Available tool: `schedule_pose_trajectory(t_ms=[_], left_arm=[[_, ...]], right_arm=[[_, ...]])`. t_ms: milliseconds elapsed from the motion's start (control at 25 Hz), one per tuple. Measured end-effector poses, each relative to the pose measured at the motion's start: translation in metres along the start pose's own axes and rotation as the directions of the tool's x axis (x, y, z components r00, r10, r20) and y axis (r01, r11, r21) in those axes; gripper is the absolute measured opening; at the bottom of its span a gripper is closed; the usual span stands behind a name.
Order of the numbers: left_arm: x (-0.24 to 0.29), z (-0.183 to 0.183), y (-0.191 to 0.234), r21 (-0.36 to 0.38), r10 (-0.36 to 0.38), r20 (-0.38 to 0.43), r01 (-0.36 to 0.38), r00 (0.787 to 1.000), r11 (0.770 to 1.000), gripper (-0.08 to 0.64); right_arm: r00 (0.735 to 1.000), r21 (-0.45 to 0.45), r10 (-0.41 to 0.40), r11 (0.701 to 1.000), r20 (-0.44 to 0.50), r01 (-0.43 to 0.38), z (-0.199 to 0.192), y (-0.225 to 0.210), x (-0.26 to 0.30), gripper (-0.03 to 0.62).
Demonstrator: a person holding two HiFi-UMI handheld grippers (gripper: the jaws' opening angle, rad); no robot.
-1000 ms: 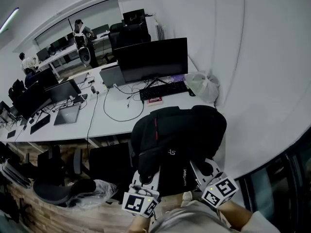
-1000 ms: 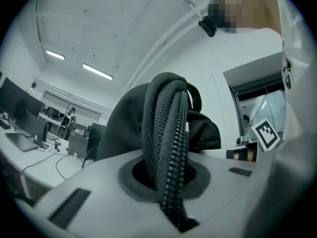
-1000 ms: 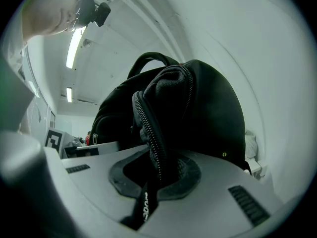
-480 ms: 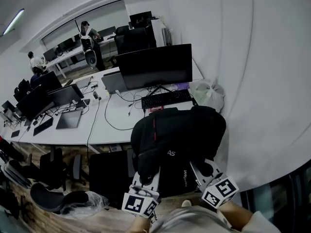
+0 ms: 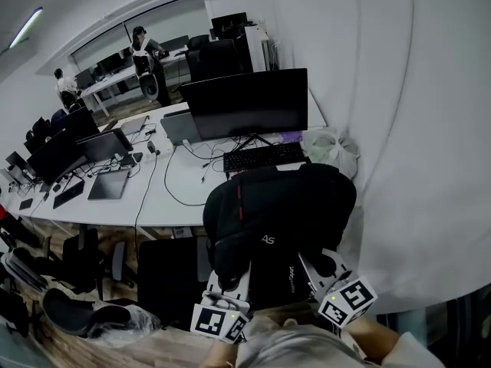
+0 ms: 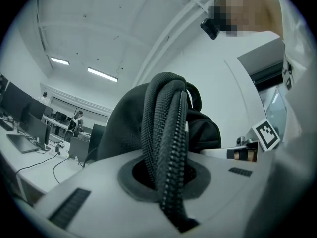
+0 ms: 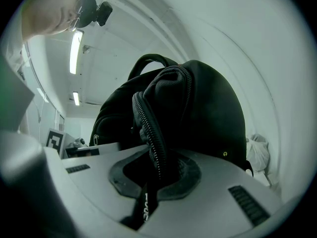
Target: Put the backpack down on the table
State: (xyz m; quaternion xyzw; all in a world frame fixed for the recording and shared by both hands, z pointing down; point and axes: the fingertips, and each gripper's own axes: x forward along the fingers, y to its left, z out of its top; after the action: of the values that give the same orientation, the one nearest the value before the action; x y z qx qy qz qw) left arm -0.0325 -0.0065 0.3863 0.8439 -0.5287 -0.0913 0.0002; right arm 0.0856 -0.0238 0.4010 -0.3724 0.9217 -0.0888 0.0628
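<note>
A black backpack (image 5: 280,209) with a red stripe hangs in the air in front of me, just short of the near end of the white table (image 5: 180,186). My left gripper (image 5: 229,280) is shut on a fold of the backpack (image 6: 166,148) along its zipper edge. My right gripper (image 5: 318,271) is shut on another zippered edge of the backpack (image 7: 153,133). Both grips sit at the backpack's lower near side. The marker cubes of the two grippers show at the bottom of the head view.
On the table stand a large black monitor (image 5: 245,102), a keyboard (image 5: 263,157), a laptop (image 5: 180,126), cables and a white plastic bag (image 5: 330,148). A white wall runs along the right. Black office chairs (image 5: 165,271) stand below the table edge. Two people stand far back.
The backpack and both grippers have moved forward toward the table; the monitor and keyboard now lie closer under the backpack's far edge. Both grips stay the same.
</note>
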Motion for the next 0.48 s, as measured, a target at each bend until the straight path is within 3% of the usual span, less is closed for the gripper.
schedule_pose_trajectory(t_ms=[480], left_arm=[[0.033, -0.010, 0.035, -0.004, 0.006, -0.023, -0.006, 1.000, 1.000, 0.023]], right_arm=[[1.000, 0.024, -0.004, 1.000, -0.021, 0.005, -0.008, -0.023, 0.041, 0.025]])
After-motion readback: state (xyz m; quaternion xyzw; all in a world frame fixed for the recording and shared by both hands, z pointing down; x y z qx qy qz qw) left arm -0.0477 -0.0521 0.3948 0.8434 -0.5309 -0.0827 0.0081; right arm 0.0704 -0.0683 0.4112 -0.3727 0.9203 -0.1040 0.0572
